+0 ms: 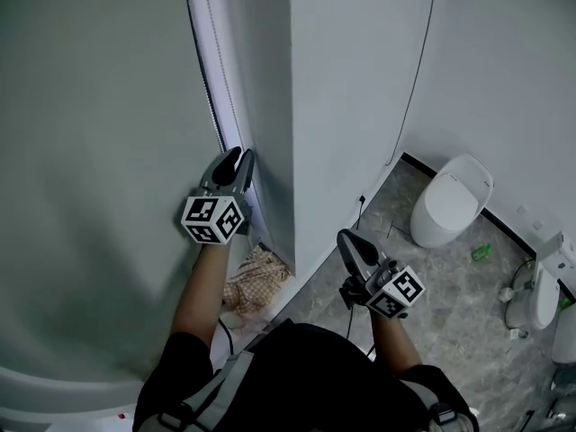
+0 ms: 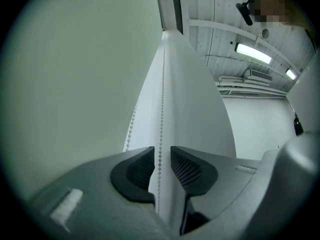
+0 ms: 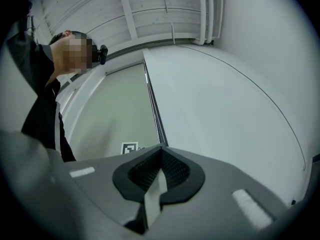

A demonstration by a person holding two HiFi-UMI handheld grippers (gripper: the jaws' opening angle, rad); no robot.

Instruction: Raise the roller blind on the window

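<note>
While bead chain [image 2: 162, 104] runs betw. them, left tongs [image 2: 161, 160] stand spread, seemingly not touching it. Right tongs [image 1: 349, 241], at 4 o'clock from them, pressed together, empty.

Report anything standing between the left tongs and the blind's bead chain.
Nothing visible does. The bead chain already hangs inside the left tongs, between jaws that stand apart, and neither jaw presses on it.
</note>
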